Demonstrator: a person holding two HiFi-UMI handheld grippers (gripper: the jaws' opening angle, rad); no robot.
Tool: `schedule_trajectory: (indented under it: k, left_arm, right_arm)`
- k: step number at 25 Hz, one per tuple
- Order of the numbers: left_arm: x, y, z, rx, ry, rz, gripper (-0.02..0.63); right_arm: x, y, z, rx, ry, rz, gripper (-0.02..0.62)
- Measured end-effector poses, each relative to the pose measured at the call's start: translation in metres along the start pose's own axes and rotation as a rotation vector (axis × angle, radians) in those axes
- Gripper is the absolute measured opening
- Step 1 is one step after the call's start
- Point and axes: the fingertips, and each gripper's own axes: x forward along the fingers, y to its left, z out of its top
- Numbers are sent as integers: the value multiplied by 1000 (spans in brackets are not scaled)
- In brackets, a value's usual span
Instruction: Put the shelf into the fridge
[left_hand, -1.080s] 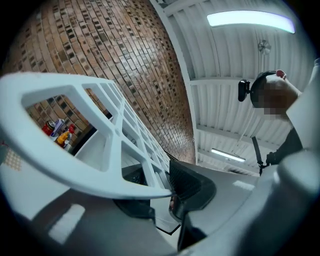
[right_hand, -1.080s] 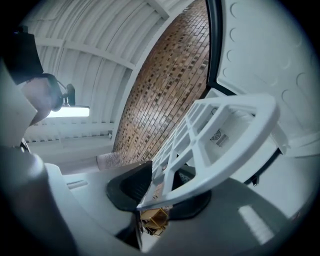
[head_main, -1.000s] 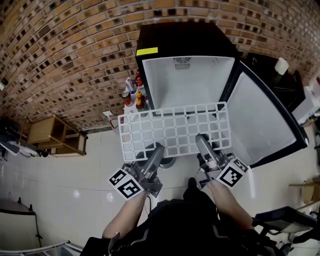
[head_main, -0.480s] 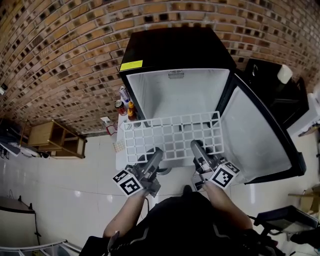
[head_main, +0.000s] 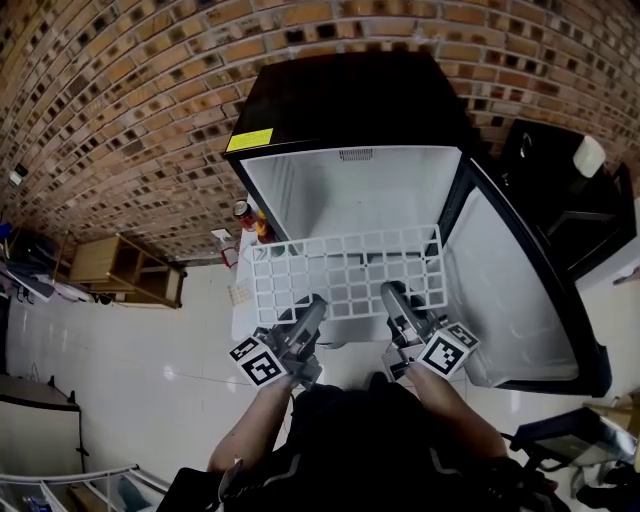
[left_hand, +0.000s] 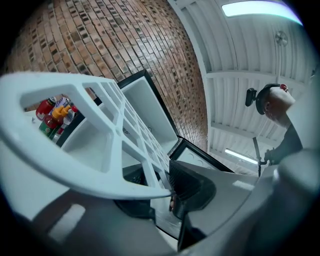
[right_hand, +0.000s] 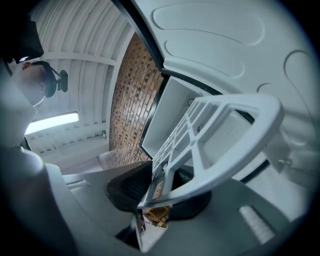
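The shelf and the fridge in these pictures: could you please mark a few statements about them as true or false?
1. The fridge has its door open. True.
2. Only one hand-held gripper holds the shelf. False: the left hand-held gripper and the right hand-held gripper both clamp its near edge.
3. The shelf is a white grid of openings. True.
4. The bottles stand beside the door. False: they stand at the fridge's other side, by the brick wall.
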Motion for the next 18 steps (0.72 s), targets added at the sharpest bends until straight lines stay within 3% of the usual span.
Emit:
schedule_trajectory:
  k: [18]
  left_arm:
    - [43, 69, -21, -112, 124, -12, 83]
  right_arm:
    - [18, -68, -10, 92, -4, -159, 95]
